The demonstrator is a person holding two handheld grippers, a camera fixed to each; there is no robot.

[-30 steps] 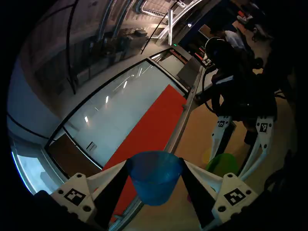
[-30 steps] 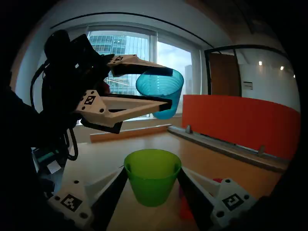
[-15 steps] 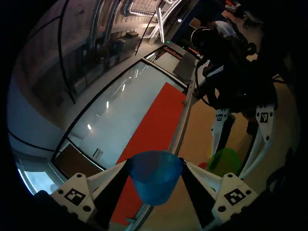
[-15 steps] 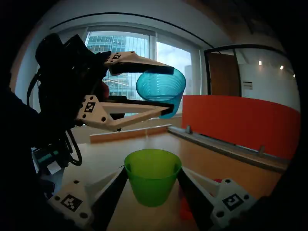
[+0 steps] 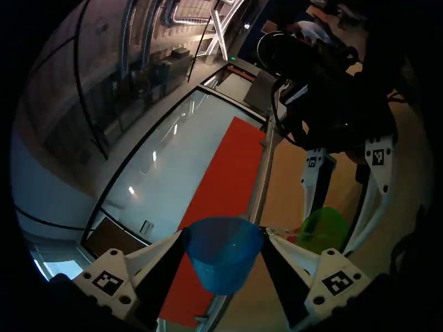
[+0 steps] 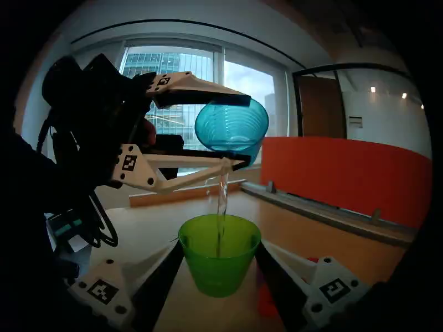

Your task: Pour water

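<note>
1. Tipped further than half a second ago, the blue cup sits clamped between the left gripper's fingers in the left gripper view. It is rolled towards the green cup so the water runs out.
2. Right gripper view: a thin stream now falls into the green cup. The right gripper grips that cup upright at the table, directly beneath the lip to catch it.

Our left gripper, up high and tipped, squeezes the blue cup. Our right gripper, low and level, squeezes the green cup.
</note>
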